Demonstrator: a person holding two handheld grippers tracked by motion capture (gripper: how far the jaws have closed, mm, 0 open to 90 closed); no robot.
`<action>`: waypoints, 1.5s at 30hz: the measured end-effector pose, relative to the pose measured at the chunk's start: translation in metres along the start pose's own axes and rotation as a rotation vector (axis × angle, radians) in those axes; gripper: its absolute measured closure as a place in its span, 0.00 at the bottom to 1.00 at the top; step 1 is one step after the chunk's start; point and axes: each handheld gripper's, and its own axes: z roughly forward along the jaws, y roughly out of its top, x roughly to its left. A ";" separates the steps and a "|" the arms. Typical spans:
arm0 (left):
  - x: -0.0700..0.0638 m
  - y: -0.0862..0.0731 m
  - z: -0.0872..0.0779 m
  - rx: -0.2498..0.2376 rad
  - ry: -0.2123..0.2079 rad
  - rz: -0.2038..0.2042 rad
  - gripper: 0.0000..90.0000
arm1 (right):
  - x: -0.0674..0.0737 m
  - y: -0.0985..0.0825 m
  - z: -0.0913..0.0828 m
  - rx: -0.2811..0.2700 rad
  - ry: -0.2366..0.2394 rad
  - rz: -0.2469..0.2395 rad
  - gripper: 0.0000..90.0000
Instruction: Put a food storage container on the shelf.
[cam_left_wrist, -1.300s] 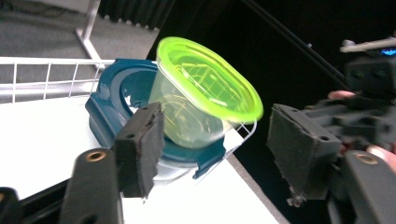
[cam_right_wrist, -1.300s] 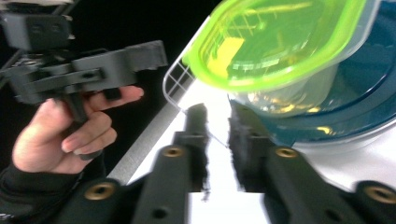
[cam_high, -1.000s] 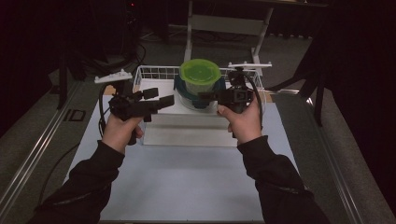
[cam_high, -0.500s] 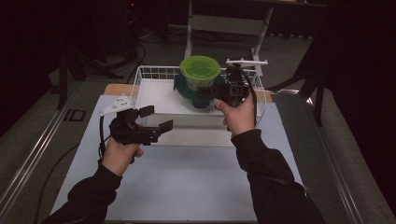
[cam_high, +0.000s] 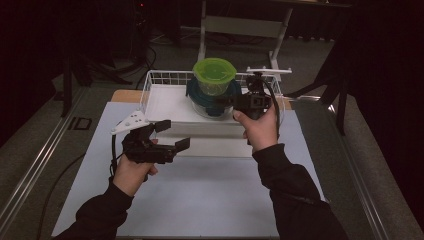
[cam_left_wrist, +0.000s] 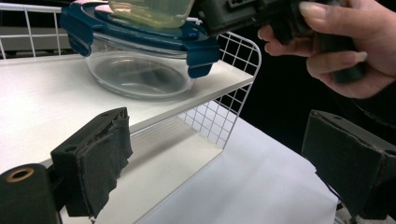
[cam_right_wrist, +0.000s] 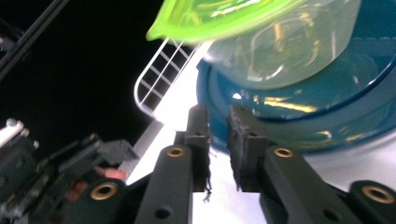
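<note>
Fingers of the right gripper (cam_right_wrist: 217, 135) had just parted a little with nothing between them, letting go at the blue-lidded glass bowl (cam_high: 212, 102) under the green container (cam_high: 214, 75) in the wire basket (cam_high: 150, 82), while the left gripper (cam_high: 172, 135), spread wide and empty, had dropped back over the tabletop (cam_high: 200, 200), so the stacking seemed done.

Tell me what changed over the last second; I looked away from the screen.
The left gripper, open and empty, drew back from the wire basket toward the person. The right gripper has just been opening, nothing between its fingers. The green-lidded container kept its place on the blue-lidded glass bowl.
</note>
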 end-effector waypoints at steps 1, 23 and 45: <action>-0.002 0.000 0.000 0.000 0.001 0.008 0.08 | 0.002 -0.003 -0.002 -0.001 0.000 -0.017 0.82; -0.025 -0.019 0.006 0.019 -0.072 0.096 0.01 | -0.007 -0.087 -0.025 -0.093 0.018 -0.307 0.16; -0.029 -0.084 0.015 0.093 -0.130 0.094 0.01 | -0.058 -0.173 -0.012 -0.064 0.013 -0.319 0.16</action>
